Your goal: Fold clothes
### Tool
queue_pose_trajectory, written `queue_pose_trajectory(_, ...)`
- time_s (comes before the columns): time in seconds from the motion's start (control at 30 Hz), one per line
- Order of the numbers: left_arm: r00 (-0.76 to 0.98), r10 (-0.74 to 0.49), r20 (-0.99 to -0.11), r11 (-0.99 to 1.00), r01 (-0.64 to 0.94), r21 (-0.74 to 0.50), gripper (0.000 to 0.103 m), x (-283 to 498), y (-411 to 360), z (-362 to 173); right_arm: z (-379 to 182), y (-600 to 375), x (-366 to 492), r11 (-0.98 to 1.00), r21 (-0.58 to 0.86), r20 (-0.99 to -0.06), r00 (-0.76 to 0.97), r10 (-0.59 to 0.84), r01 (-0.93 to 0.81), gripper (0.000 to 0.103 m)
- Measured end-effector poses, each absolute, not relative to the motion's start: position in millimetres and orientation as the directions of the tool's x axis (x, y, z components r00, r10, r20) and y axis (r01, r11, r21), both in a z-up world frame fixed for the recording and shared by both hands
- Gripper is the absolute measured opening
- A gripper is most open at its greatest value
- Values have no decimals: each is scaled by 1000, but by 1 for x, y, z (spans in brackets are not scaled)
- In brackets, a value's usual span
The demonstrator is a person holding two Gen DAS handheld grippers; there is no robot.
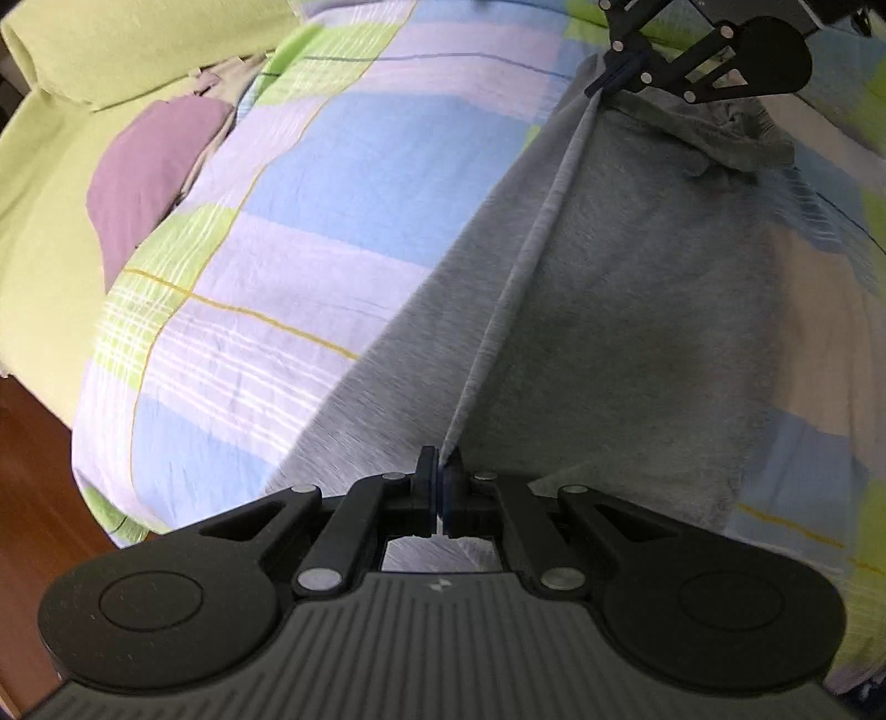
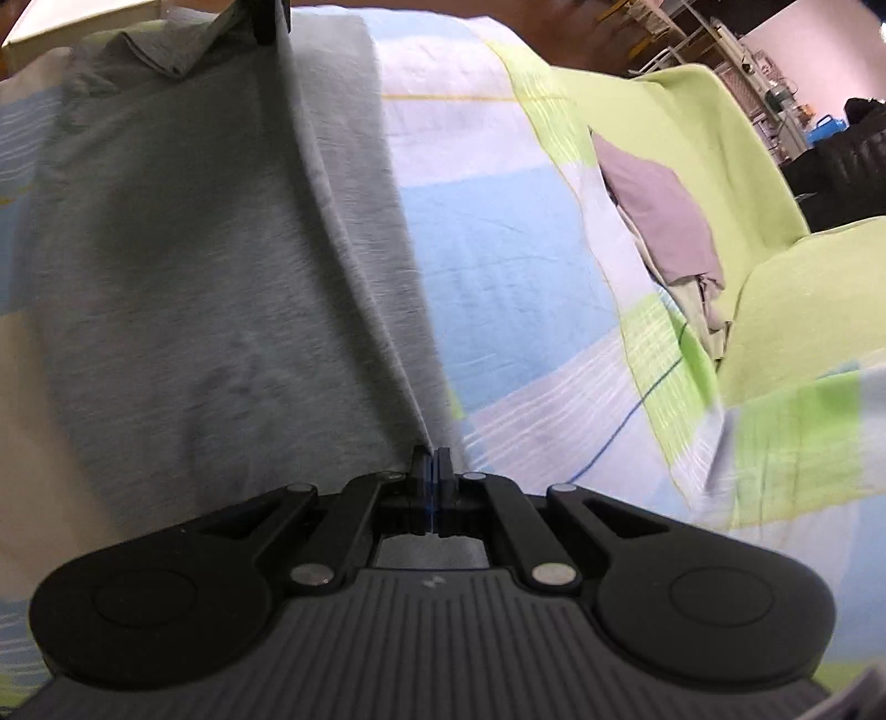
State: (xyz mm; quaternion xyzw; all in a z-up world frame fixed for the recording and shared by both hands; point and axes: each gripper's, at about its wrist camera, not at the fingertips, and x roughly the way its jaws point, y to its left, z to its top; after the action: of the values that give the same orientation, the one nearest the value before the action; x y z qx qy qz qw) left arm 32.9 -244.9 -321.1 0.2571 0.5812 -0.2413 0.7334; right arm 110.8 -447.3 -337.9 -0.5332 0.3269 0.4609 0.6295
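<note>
A grey T-shirt point(image 1: 626, 310) lies spread on a checked bedspread point(image 1: 343, 183), with one long edge lifted into a taut ridge. My left gripper point(image 1: 441, 471) is shut on the near end of that ridge. At the far end, in the left wrist view, my right gripper point(image 1: 603, 83) pinches the same edge. In the right wrist view the grey T-shirt point(image 2: 183, 266) fills the left half, and my right gripper point(image 2: 433, 462) is shut on its raised edge. The left gripper point(image 2: 266, 25) shows as a dark shape at the top, on the edge's other end.
A folded mauve garment point(image 1: 149, 177) rests on a lime-green sheet point(image 1: 44, 232) beside the bedspread; it appears as the mauve garment point(image 2: 659, 216) at the right. Brown floor point(image 1: 27, 498) lies past the bed's edge. Shelving and dark furniture point(image 2: 830, 160) stand far off.
</note>
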Motion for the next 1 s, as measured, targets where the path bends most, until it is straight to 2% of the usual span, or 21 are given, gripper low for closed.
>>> queue_pose_trajectory(0.2, 186, -51, -981, 737, 670, 89, 0, 61, -232, -328, -356, -447, 125, -9, -272, -947, 266, 178, -962, 0)
queue_pose_trajectory(0.5, 221, 11, -975, 734, 661, 158, 0, 78, -220, -339, -362, -452, 133, 67, -301, -939, 307, 153, -951, 4)
queue_pose_trajectory(0.53, 227, 12, -974, 735, 659, 162, 0, 77, -220, -336, -361, -454, 132, 88, -314, -934, 324, 149, -945, 9)
queue_pose_trajectory(0.57, 228, 7, -974, 740, 653, 159, 0, 78, -220, -334, -359, -456, 131, 109, -329, -928, 342, 145, -938, 35)
queue_pose_trajectory(0.63, 212, -28, -977, 771, 627, 114, 0, 79, -220, -326, -344, -464, 123, 166, -385, -899, 409, 155, -908, 57)
queue_pose_trajectory(0.73, 194, -108, -975, 781, 624, 38, 0, 75, -233, -314, -319, -484, 114, 302, -385, -881, 444, 161, -872, 54)
queue_pose_trajectory(0.83, 172, -192, -966, 746, 665, -30, 0, 65, -267, -313, -290, -520, 93, 450, -306, -900, 409, 149, -839, 39)
queue_pose_trajectory(1.0, 171, -292, -941, 677, 732, -77, 2, 49, -327, -320, -277, -563, 49, 489, -292, -922, 378, 83, -822, 43)
